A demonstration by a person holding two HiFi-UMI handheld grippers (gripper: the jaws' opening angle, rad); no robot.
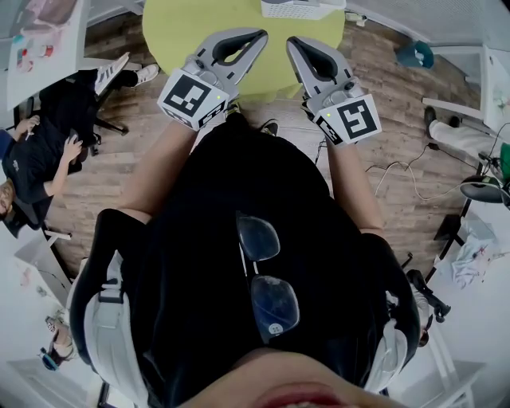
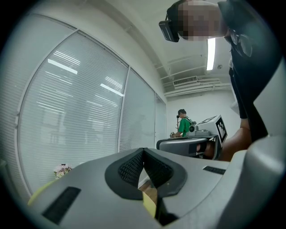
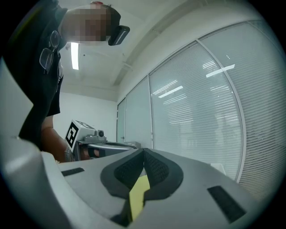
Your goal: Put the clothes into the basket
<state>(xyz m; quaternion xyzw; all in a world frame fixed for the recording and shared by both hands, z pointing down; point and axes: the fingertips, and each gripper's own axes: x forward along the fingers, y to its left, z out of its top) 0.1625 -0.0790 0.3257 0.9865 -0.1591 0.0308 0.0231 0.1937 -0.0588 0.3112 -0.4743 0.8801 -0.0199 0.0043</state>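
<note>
I hold both grippers side by side in front of my chest, pointing toward a round yellow-green table (image 1: 183, 32). The left gripper (image 1: 258, 34) is shut with nothing between its jaws. The right gripper (image 1: 292, 41) is shut and empty too. A white basket (image 1: 299, 8) stands at the table's far edge, mostly cut off by the frame. No clothes lie on the visible part of the table. In the left gripper view the shut left gripper (image 2: 143, 152) points at window blinds, as does the right gripper (image 3: 143, 152) in its own view.
A person (image 1: 40, 151) sits at the left beside a white desk. Cables (image 1: 398, 175) trail over the wooden floor at the right. A crumpled cloth (image 1: 472, 251) lies on a white surface at far right. A person in a green shirt (image 2: 182, 125) stands far off.
</note>
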